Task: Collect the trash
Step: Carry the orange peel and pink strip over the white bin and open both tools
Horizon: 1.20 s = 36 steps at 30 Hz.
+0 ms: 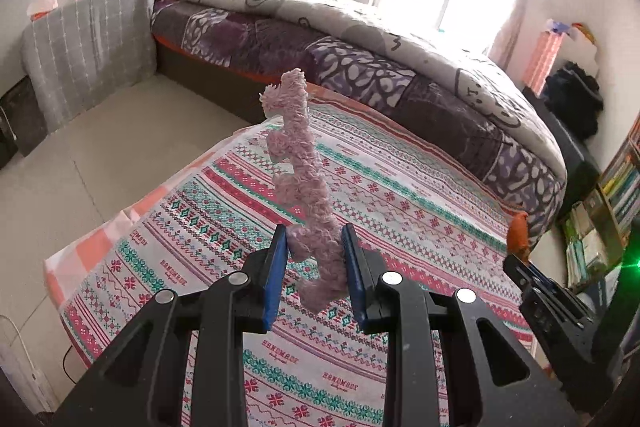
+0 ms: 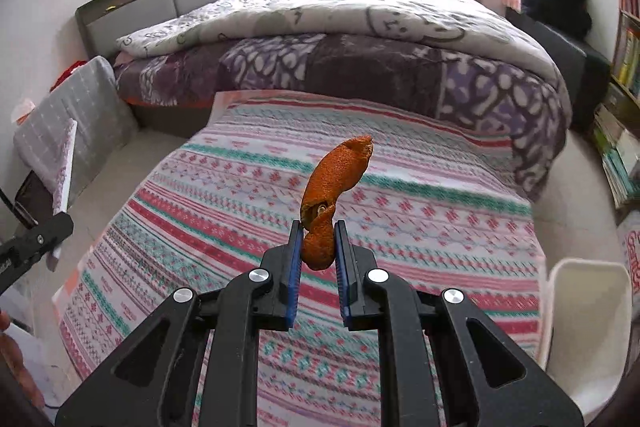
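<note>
Right wrist view: your right gripper [image 2: 316,247] clamped on orange peel [image 2: 336,183], peel's long axis running up and forward out of jaws. White bin [image 2: 584,311] sits low to your right, just beside striped cloth [image 2: 420,195] edge. Right hand nearer bin; swing peel right and down. Left gripper [image 1: 314,251] pinches pink yarn strip [image 1: 298,151], strip standing upright over cloth, farther from bin.

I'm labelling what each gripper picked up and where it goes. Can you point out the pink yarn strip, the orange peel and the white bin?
pink yarn strip [image 1: 301,163]: left wrist view, mid-length.
orange peel [image 2: 334,171]: right wrist view, curved upper part.
white bin [image 2: 588,327]: right wrist view, near wall.
</note>
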Tool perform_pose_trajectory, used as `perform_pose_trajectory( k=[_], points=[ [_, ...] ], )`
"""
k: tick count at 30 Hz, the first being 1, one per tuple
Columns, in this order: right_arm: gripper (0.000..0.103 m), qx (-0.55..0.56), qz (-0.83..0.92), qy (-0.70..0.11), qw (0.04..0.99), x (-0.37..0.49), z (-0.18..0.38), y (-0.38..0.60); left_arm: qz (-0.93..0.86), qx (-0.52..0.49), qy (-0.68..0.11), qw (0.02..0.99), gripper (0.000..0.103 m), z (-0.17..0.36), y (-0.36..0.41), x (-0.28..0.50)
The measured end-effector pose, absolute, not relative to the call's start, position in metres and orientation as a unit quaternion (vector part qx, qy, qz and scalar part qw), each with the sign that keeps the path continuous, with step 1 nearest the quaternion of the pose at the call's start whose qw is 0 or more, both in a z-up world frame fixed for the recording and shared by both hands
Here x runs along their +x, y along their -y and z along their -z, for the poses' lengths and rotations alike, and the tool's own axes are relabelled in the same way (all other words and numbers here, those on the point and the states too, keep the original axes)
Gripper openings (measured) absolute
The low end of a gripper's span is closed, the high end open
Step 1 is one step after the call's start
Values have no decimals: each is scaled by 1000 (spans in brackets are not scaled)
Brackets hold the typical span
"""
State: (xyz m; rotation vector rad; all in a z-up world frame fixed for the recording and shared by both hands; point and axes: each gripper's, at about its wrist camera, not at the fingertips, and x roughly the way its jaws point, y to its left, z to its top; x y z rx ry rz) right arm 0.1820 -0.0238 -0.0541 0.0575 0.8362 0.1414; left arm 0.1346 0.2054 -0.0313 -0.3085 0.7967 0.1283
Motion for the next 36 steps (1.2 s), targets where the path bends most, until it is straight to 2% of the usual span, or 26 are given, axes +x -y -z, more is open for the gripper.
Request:
perform_pose_trajectory(
  k=[17, 36],
  points=[
    [15, 72, -29, -403, 912, 154, 54, 106, -6, -67, -394, 917, 28, 35, -123, 130],
    [15, 124, 77, -409, 901, 133, 42, 219, 75, -53, -379, 921, 28, 16, -29, 130]
  ],
)
